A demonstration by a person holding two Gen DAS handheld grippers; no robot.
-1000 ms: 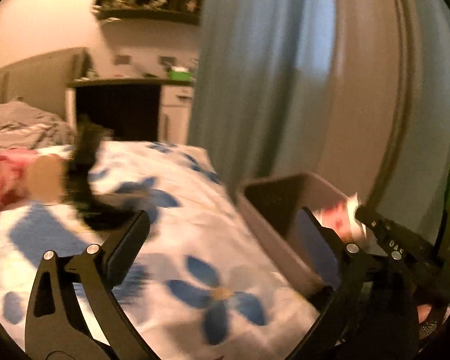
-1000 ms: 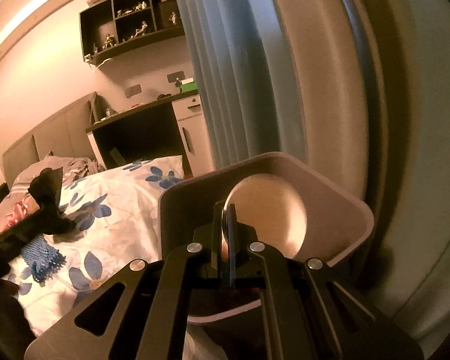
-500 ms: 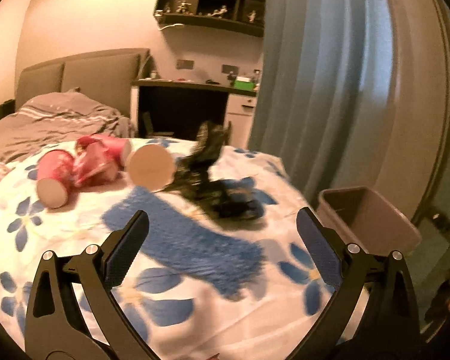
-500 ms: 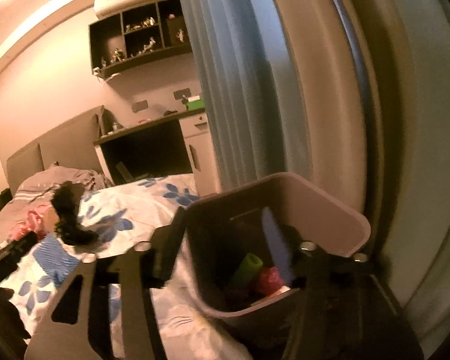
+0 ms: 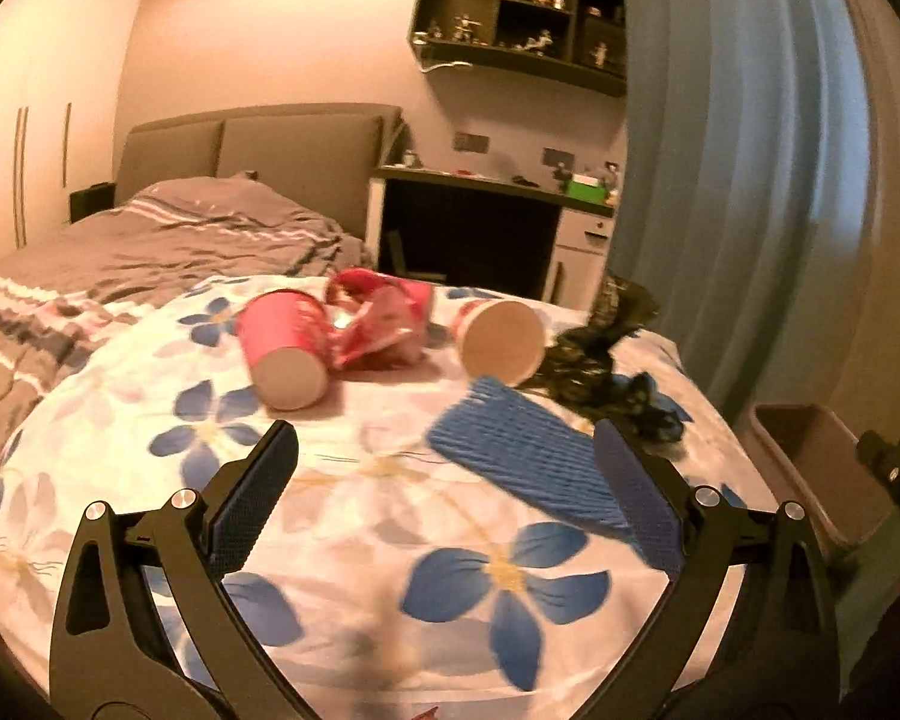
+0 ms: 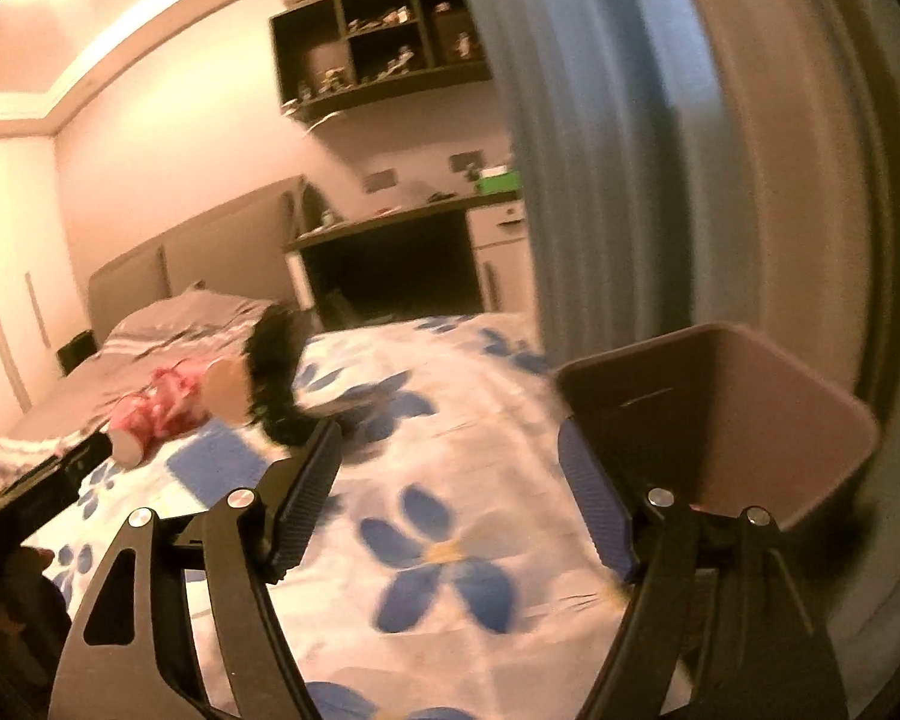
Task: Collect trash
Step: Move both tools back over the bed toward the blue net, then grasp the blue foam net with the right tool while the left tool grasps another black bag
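On the floral bedspread point(image 5: 510, 576) lie a pink cup point(image 5: 282, 354), a crumpled pink wrapper point(image 5: 378, 324), a second cup point(image 5: 501, 339) on its side, a black plastic bag point(image 5: 594, 348) and a blue ribbed piece point(image 5: 522, 456). My left gripper point(image 5: 444, 468) stands open just short of them, nothing between its fingers. The brown bin point(image 6: 780, 420) stands at the bed's right edge. My right gripper point(image 6: 450, 456) hovers left of it over the bed, its jaws opening and empty. The black bag point(image 6: 276, 372) and cup point(image 6: 225, 387) lie ahead of it on the left.
A grey duvet point(image 5: 168, 240) covers the far half of the bed. Behind stand a dark desk point(image 5: 480, 228) and wall shelves point(image 5: 522, 12). A blue curtain point(image 5: 720, 150) hangs on the right behind the bin point(image 5: 810, 456). The left gripper's body point(image 6: 48, 474) shows at the far left.
My right gripper was shut on a thin round piece over the bin; it has opened, is empty and has swung left. The left view turned from the bin toward the trash on the bed.
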